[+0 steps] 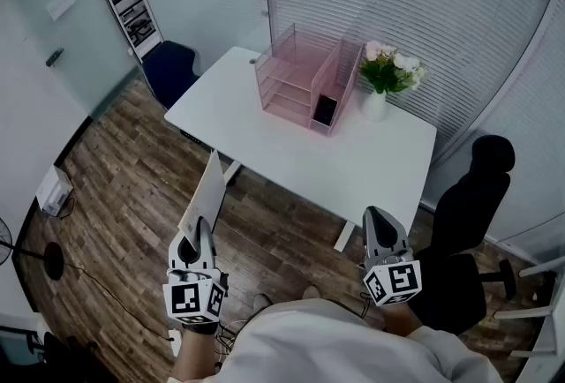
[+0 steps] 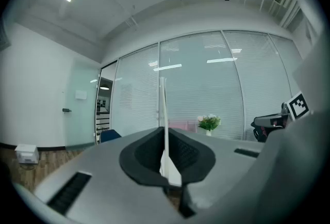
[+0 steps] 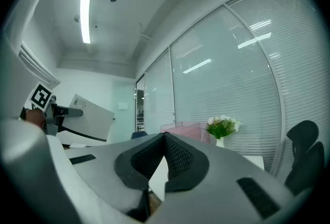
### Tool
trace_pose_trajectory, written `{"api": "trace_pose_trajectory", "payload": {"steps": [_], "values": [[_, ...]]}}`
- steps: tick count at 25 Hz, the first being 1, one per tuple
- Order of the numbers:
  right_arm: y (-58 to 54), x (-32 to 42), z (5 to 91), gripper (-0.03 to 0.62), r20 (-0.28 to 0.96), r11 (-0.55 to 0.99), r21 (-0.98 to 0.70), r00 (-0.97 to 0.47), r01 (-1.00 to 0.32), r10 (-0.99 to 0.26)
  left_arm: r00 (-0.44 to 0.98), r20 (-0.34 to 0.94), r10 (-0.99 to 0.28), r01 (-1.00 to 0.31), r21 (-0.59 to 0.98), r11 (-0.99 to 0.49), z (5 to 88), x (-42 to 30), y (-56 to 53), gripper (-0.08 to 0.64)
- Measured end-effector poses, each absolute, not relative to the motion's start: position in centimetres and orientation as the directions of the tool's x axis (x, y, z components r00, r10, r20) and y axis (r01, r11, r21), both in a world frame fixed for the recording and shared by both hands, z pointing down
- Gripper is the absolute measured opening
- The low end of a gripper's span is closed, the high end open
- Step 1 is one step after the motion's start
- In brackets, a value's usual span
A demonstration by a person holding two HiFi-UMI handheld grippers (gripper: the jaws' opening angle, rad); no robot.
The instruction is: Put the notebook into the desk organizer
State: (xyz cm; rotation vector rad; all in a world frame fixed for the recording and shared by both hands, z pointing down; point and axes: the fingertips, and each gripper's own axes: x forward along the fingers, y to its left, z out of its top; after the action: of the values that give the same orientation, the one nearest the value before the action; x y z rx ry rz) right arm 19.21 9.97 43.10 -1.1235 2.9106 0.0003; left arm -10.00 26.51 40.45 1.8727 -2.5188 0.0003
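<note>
Notebook pinched by one edge in left gripper jaws could pivot loose before the desk organizer ahead; right gripper jaws together.

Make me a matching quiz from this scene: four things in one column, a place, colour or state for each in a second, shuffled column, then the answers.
Column one:
1. notebook
2. desk organizer
3. flowers
4. right hand-held gripper

Column two:
A. pink, standing on the white table
B. jaws together, nothing between them
C. clamped upright in the left hand-held gripper
D. in a white vase

Pairs: 1-C, 2-A, 3-D, 4-B.
</note>
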Motion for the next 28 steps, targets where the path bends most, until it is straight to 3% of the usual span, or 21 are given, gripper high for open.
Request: {"api": "trace_pose_trajectory", "payload": {"steps": [21,28], "values": [[8.4,20.8,46.2,0.012,0.029,0.780,-0.053,-0.782,-0.623,-0.622,-0.316,0.040,-0.948,-0.948,0.009,0.317,42.7,-7.4,26.0,0.015],[6.3,17.7,47.3,0.012,0.056,0.790,-0.038,-0.791,-0.611,-0.609,-0.327,0.058,-0.943,-0.944,0.030,0.329,44.4,-10.4,24.3,0.017]]}}
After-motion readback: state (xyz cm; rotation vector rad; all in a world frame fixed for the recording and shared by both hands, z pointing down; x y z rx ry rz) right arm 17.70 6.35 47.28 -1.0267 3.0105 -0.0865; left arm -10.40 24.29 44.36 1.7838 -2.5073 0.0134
